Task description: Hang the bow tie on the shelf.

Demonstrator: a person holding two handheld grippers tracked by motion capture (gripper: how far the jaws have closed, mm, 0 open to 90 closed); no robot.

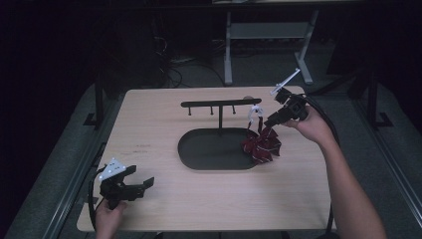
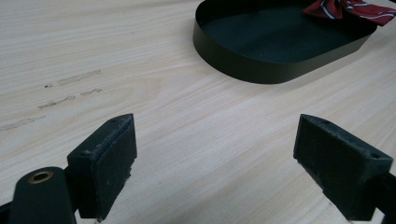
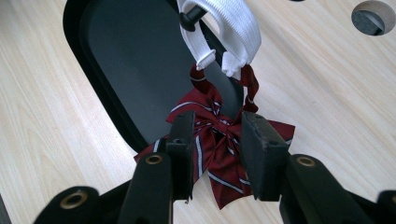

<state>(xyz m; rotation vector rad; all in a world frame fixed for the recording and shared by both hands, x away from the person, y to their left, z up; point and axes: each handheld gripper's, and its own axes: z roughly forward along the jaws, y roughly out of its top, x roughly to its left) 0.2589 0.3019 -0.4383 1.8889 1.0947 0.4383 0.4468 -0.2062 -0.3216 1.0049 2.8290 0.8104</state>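
A red striped bow tie [image 1: 261, 144] hangs by its white strap [image 1: 255, 115] from the right end of a black T-shaped rack [image 1: 220, 103], which stands in a black oval tray [image 1: 199, 159]. The bow's lower part rests over the tray's right rim. My right gripper [image 1: 268, 121] is just right of the strap. In the right gripper view its jaws [image 3: 217, 121] stand apart, open, with the bow tie [image 3: 219, 154] showing in the gap beyond them and the strap [image 3: 233, 32] looped on a peg. My left gripper [image 1: 147, 183] hovers open over bare wood [image 2: 217, 135] at the front left.
The tray [image 2: 261, 46] lies ahead of the left gripper, with the bow tie [image 2: 350, 9] at its far rim. A round hole [image 3: 371, 16] is in the tabletop behind the rack. Metal legs of another table [image 1: 228, 50] stand beyond the far edge.
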